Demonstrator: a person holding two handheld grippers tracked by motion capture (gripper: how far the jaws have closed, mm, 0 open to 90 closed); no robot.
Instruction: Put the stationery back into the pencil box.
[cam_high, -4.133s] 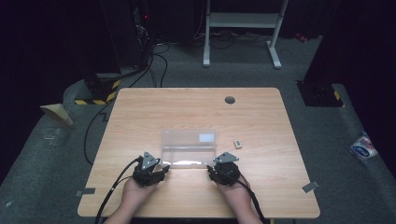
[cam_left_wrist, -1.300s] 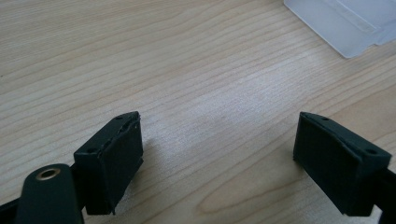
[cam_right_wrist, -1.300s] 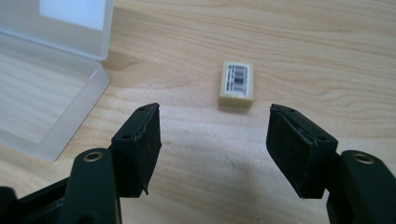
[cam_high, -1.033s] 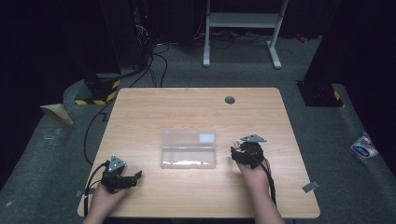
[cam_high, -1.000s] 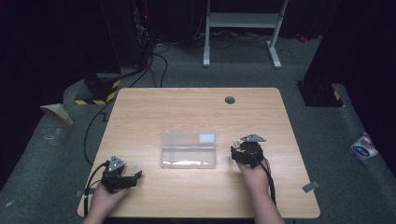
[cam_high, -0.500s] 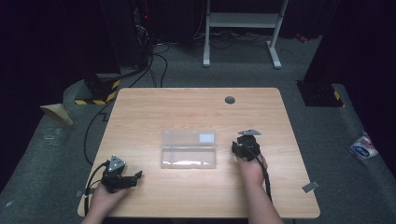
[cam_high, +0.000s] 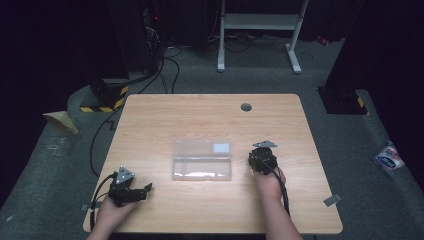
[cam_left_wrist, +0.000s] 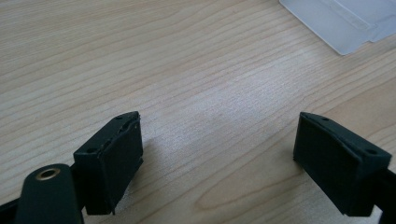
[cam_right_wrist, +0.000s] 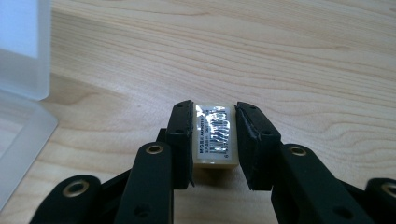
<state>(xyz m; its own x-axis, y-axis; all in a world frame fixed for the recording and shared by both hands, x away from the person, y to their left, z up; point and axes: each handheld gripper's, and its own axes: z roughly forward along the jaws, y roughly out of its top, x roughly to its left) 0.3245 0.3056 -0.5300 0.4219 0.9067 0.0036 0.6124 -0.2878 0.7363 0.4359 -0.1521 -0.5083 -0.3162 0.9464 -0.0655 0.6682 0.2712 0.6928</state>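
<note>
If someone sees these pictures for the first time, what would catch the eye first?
Probably the small pale block with a barcode label, clamped in the right gripper, whose jaws have just been closing on it. Next, the clear plastic case at the middle of the table. The left gripper rests open at the near left corner.
</note>
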